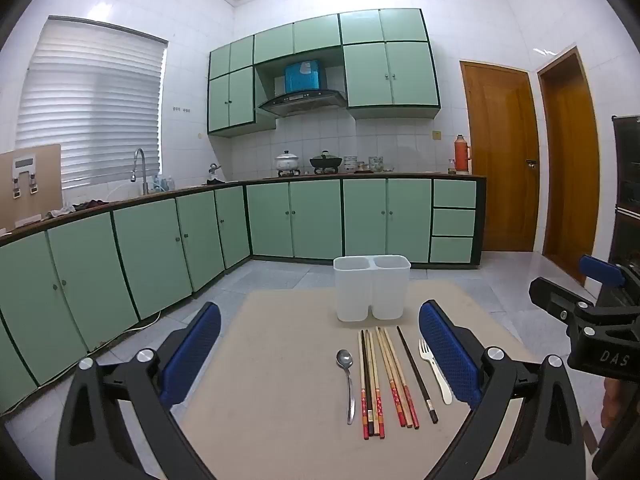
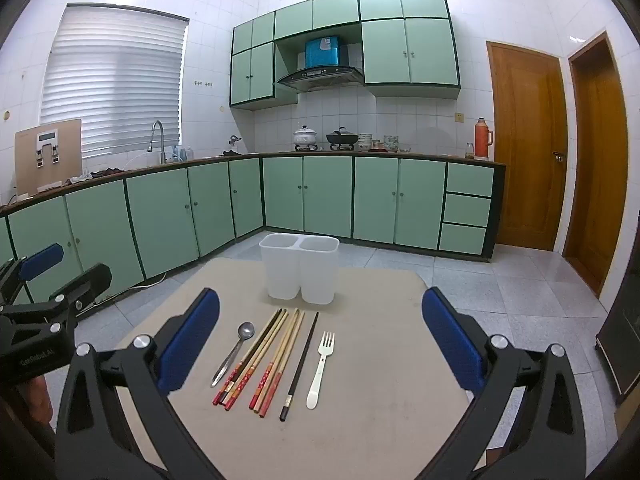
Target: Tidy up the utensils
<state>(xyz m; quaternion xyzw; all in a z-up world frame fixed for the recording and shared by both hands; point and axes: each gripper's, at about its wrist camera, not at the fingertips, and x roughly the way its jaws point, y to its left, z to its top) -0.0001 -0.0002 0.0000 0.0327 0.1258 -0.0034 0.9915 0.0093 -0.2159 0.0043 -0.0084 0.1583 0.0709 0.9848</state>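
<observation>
A white two-compartment holder (image 1: 371, 288) (image 2: 299, 274) stands upright at the far side of a beige table (image 1: 280, 380) (image 2: 380, 380). In front of it lie a metal spoon (image 1: 347, 376) (image 2: 236, 350), several wooden chopsticks with red ends (image 1: 380, 380) (image 2: 264, 356), one dark chopstick (image 1: 416, 374) (image 2: 302, 364) and a white fork (image 1: 434, 370) (image 2: 320, 364). My left gripper (image 1: 320, 354) is open and empty, above the near table. My right gripper (image 2: 320, 344) is open and empty, also above the utensils. The right gripper shows at the left wrist view's right edge (image 1: 592, 304).
Green kitchen cabinets (image 1: 160, 256) run along the left and back walls, with a sink faucet (image 1: 140, 168) and pots (image 1: 326, 162) on the counter. Two wooden doors (image 1: 504, 156) stand at the right. Tiled floor surrounds the table.
</observation>
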